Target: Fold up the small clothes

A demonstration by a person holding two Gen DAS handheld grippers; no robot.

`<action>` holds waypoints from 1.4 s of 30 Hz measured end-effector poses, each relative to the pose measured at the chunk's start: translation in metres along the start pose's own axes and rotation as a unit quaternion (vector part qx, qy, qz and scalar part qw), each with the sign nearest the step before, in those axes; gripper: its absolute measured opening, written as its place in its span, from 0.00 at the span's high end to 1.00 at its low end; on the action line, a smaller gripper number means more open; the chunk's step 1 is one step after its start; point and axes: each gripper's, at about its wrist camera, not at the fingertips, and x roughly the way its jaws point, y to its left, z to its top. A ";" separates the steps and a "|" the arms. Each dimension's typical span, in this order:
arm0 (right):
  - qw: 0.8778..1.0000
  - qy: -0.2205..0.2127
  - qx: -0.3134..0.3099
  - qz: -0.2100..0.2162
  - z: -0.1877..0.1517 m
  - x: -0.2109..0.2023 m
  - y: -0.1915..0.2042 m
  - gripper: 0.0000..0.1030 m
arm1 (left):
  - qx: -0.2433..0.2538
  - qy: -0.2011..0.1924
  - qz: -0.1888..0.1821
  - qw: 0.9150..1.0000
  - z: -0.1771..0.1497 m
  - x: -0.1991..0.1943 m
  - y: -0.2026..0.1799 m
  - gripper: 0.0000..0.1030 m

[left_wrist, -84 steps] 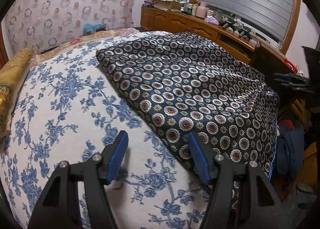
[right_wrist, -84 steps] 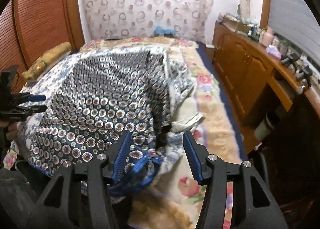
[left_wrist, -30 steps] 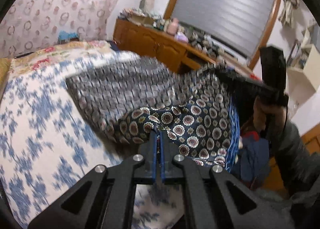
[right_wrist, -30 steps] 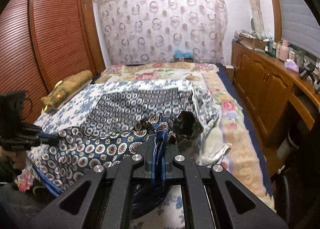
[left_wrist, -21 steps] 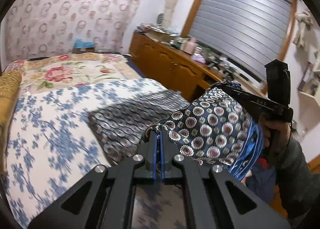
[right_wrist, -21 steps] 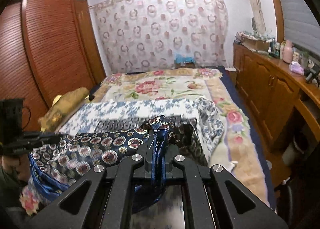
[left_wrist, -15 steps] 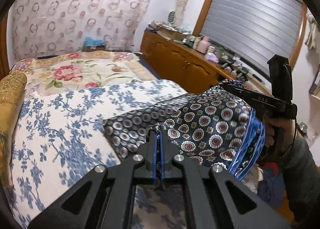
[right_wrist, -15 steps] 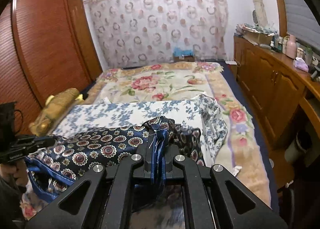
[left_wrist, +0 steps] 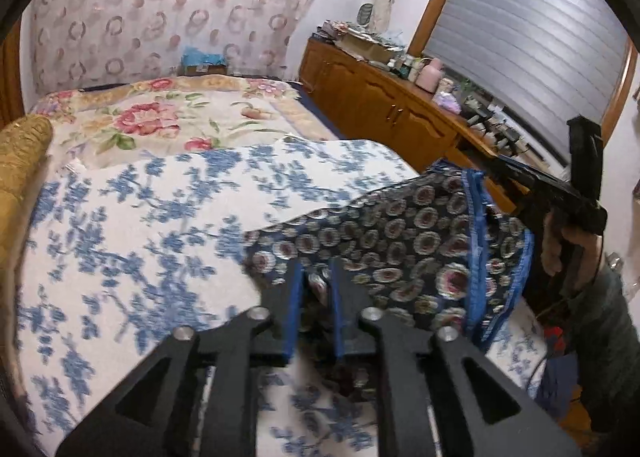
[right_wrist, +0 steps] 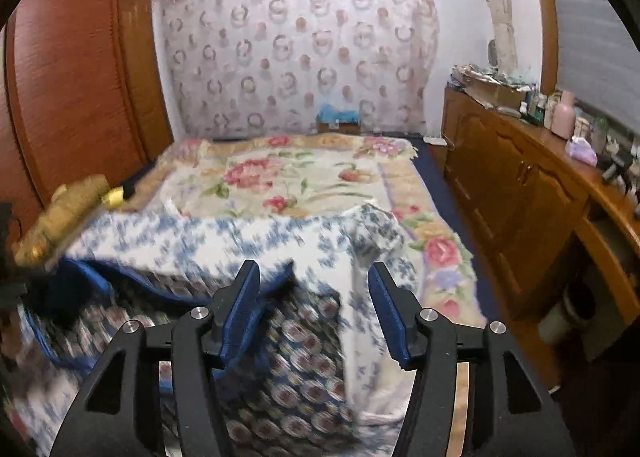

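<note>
The dark patterned garment (left_wrist: 404, 245) with blue trim lies folded over at the near edge of the bed (left_wrist: 132, 217), filling the lower middle and right of the left wrist view and the lower left of the right wrist view (right_wrist: 296, 361). Its long axis runs across, from one gripper to the other. The left gripper (left_wrist: 316, 285) is opening, fingers a narrow gap apart with cloth between them. The right gripper (right_wrist: 314, 297) is opening too, fingers spread wide, the garment's corner just below and left, seemingly released.
</note>
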 end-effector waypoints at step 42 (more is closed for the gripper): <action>0.996 0.085 0.028 -0.001 0.006 0.085 -0.024 0.97 | 0.035 0.012 -0.016 0.999 0.019 0.029 0.003 0.58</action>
